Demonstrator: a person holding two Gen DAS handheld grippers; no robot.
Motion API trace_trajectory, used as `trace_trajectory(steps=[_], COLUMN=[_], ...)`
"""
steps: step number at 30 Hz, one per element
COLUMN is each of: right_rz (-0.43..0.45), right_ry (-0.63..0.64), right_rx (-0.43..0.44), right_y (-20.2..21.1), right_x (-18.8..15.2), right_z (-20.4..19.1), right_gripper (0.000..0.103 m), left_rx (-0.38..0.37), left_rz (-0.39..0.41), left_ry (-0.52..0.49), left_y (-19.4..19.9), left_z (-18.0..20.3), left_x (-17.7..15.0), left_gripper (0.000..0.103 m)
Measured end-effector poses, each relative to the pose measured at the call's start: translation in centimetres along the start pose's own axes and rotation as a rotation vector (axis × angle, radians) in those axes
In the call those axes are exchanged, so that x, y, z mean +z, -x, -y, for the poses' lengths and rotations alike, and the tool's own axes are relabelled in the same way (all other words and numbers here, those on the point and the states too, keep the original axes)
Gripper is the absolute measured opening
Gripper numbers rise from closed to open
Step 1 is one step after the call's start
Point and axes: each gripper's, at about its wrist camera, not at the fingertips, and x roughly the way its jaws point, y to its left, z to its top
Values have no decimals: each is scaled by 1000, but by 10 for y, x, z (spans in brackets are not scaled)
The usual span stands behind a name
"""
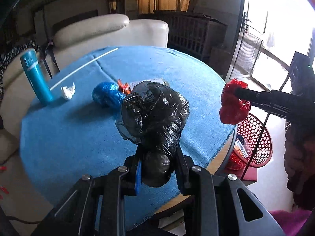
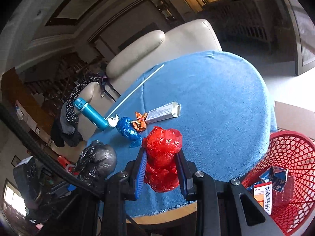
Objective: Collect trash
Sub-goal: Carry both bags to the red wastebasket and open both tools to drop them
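The left wrist fisheye looks forward and steeply down along its own two black fingers, close above the round table under a blue cloth (image 1: 78,127), facing a cream leather sofa (image 1: 110,31) at upper centre and a bright doorway at upper right; the right wrist fisheye sits just as near, tilted less steeply and rolled, so the same table (image 2: 216,108) slants toward the upper right; both views share the cloth, the upright turquoise cylindrical flask (image 1: 36,74) (image 2: 91,114), the red plastic lattice basket (image 1: 256,143) (image 2: 291,157) at lower right, and each other's gripper.
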Motion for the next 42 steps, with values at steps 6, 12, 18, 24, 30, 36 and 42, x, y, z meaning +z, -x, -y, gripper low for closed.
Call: trace_trajectory(steps=[6, 12, 18, 24, 30, 36, 42], right_rz=[42, 118, 230, 313, 366, 402, 399], right_ry=[-2, -21, -79, -152, -192, -233, -280], right_rx=[-15, -63, -139, -185, -193, -195, -185], right_y=[20, 56, 109, 151, 181, 199, 201], right_x=[2, 10, 15, 18, 13, 10, 9], right_z=[5, 26, 62, 97, 119, 137, 151], right_gripper=[31, 31, 31, 31, 31, 32, 32], left_rx=[-44, -142, -209, -257, -310, -329, -331], left_rz=[13, -3, 14, 18, -35, -67, -99], left_ry=[-64, -121, -174, -243, -294, -352, -379], left_y=[6, 1, -1, -8, -28, -39, -49], left_z=[23, 49, 87, 134, 182, 214, 232], left_x=[8, 26, 53, 76, 88, 86, 89], left_gripper=[30, 30, 30, 30, 30, 30, 30])
